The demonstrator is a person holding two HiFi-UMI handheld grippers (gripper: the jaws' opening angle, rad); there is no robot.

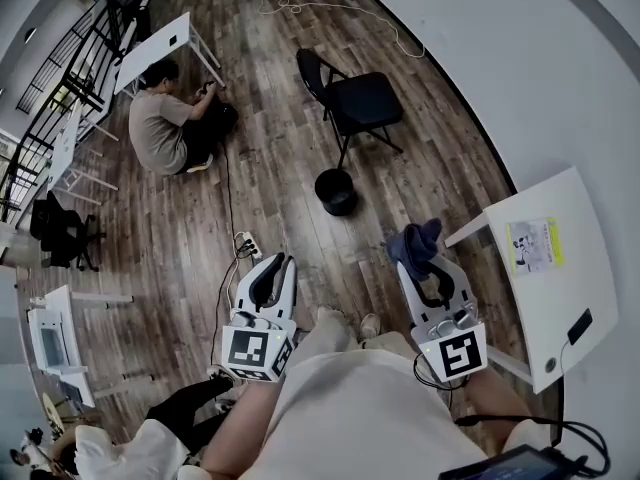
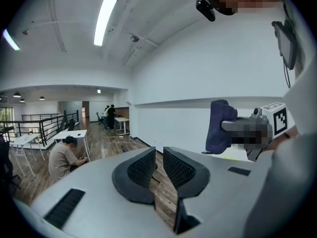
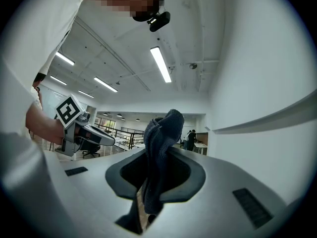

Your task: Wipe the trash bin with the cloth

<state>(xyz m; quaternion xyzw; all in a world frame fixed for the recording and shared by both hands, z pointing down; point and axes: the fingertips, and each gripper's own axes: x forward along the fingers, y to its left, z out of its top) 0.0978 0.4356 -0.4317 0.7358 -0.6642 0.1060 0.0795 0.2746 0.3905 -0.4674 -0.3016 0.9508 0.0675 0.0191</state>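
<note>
navy cloth (image 3: 162,143) pinched in right gripper (image 3: 154,180); left gripper (image 2: 158,166) empty

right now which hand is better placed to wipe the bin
Right. The right tool is clamped on the cloth, while the left tool is empty. The bin sits ahead, roughly between them.

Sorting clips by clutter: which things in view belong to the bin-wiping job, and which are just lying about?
Job: cloth, clamped in the right tongs; trash bin; left tongs, open and empty.
Lying about: folding chair; white table; power strip; seated person.
</note>
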